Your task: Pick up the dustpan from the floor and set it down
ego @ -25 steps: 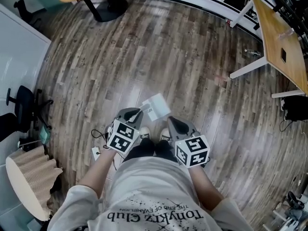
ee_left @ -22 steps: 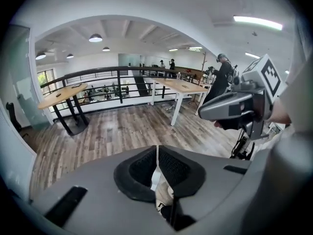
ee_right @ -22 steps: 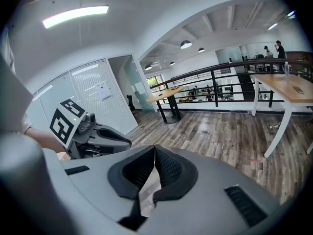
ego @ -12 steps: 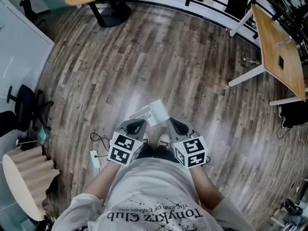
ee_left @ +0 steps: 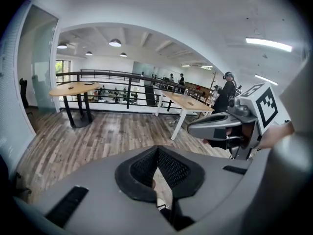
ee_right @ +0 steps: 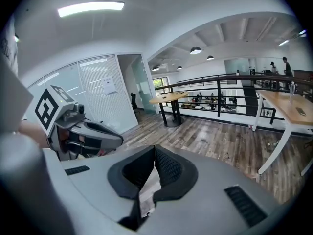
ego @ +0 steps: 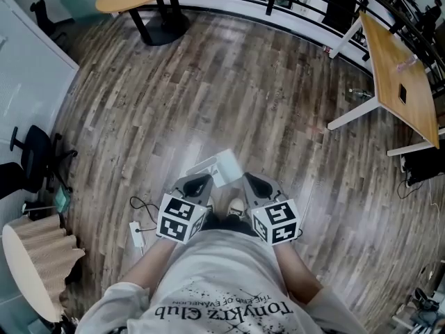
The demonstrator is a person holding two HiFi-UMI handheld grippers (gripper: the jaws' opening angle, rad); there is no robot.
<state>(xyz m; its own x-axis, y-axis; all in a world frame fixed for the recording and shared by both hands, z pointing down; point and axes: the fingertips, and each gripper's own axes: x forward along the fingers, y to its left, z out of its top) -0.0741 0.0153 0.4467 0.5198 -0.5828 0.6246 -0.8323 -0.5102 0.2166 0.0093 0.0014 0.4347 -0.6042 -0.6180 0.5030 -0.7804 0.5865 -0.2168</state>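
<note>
Dustpan (ego: 222, 163), pale and boxy, seems to rest on the wooden floor (ego: 208, 82) just ahead of the person's shoe (ego: 237, 204), its long side running crosswise in the head view. It lies ahead of and below both tools, between their tips, a shade nearer the left gripper (ego: 198, 181) than the right gripper (ego: 252, 181). Both are clenched, pads together with nothing caught between them. A pick-up would probably mean opening the left one, then reaching down and forward.
</note>
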